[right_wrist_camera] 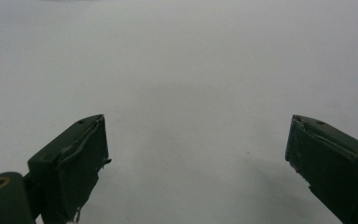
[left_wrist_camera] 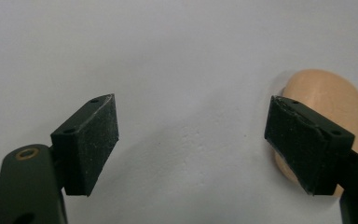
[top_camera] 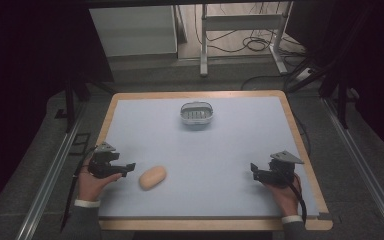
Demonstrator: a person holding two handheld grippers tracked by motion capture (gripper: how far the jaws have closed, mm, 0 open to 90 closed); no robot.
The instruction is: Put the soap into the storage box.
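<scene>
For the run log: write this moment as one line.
left gripper: open, beside bread roll, not touching | right gripper: open, nothing between jaws | basket: far side of table

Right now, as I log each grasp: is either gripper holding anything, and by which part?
Nothing is held. The left gripper is open beside the tan oval object; the right gripper is open over bare table.

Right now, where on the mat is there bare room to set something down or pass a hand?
Most of the blue mat is bare: the wide middle between the small basket at the far edge and both grippers, and both far corners. The tightest spot is near-left, where the open left gripper sits beside the tan oval piece. The right gripper has bare mat ahead.
</scene>
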